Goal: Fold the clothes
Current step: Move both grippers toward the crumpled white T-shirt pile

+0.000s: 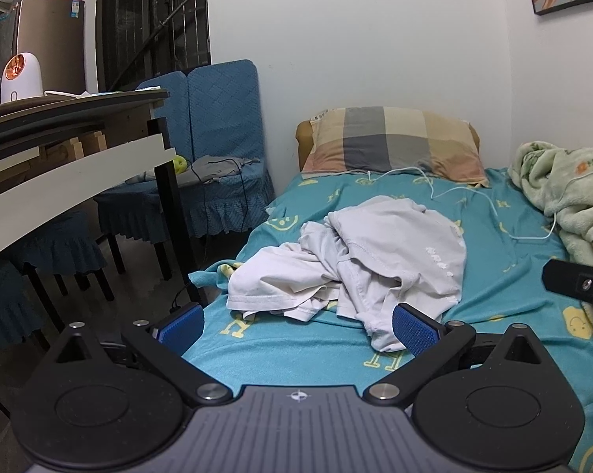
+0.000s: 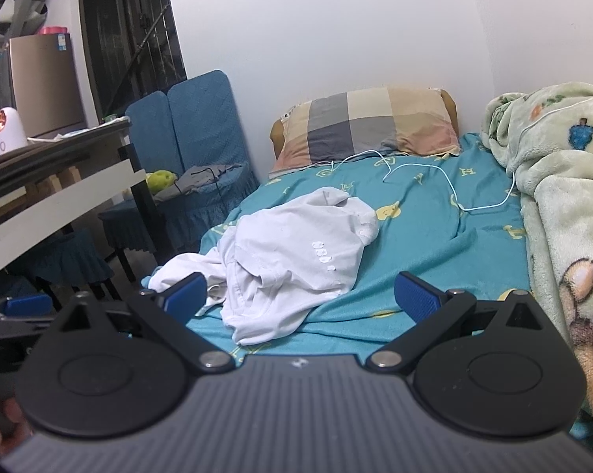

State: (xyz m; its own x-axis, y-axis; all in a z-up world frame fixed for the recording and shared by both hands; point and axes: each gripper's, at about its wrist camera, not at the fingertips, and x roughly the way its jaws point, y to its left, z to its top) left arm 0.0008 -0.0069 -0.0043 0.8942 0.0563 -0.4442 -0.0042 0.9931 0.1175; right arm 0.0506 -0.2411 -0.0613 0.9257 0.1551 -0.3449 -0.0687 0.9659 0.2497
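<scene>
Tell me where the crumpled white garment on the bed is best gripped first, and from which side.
Probably the loose hem flap at the white garment's near edge, approached from the foot of the bed. That edge lies thin on the teal sheet, nearest the open left gripper; the middle is bunched in layers.

Crumpled white garment (image 1: 347, 264): thin matt cloth with stitched seams. Bed sheet (image 1: 493, 236): smooth teal printed cloth. Blanket (image 2: 564, 181), at 3 o'clock: fluffy fleece. Pillow (image 1: 391, 142), at 12 o'clock: checked woven cloth. Left hand-held gripper (image 1: 296, 329): matt black plastic, ribbed blue pads, shiny metal pivots.
</scene>
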